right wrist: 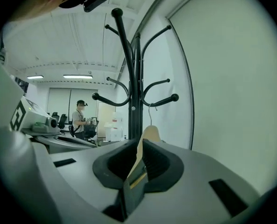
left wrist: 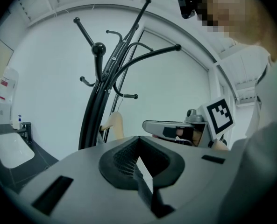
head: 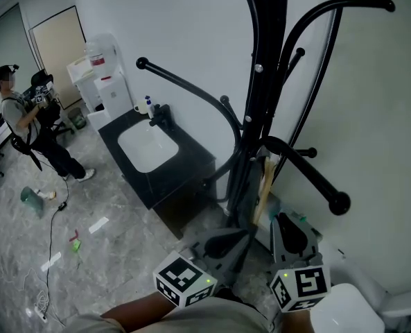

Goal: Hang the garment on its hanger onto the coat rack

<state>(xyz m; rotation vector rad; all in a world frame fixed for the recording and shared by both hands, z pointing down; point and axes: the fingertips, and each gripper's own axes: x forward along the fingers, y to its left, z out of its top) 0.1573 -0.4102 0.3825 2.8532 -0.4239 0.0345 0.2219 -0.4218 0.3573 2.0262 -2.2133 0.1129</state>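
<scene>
The black coat rack (head: 264,82) stands against the white wall, with curved arms ending in ball tips. It also shows in the left gripper view (left wrist: 97,101) and the right gripper view (right wrist: 136,87). A wooden hanger (head: 264,186) stands close to the rack's pole, its wire hook up by a lower arm. My right gripper (head: 286,222) is shut on the hanger's wood (right wrist: 150,135). My left gripper (head: 240,236) sits just left of it, jaws together with only a pale sliver between them (left wrist: 139,157). I cannot make out a garment.
A black counter with a white basin (head: 146,148) stands left of the rack. Behind it is a white water dispenser (head: 98,68). A person (head: 25,116) stands far left on the marble floor, near a cable (head: 53,220). A white object (head: 347,311) lies at the bottom right.
</scene>
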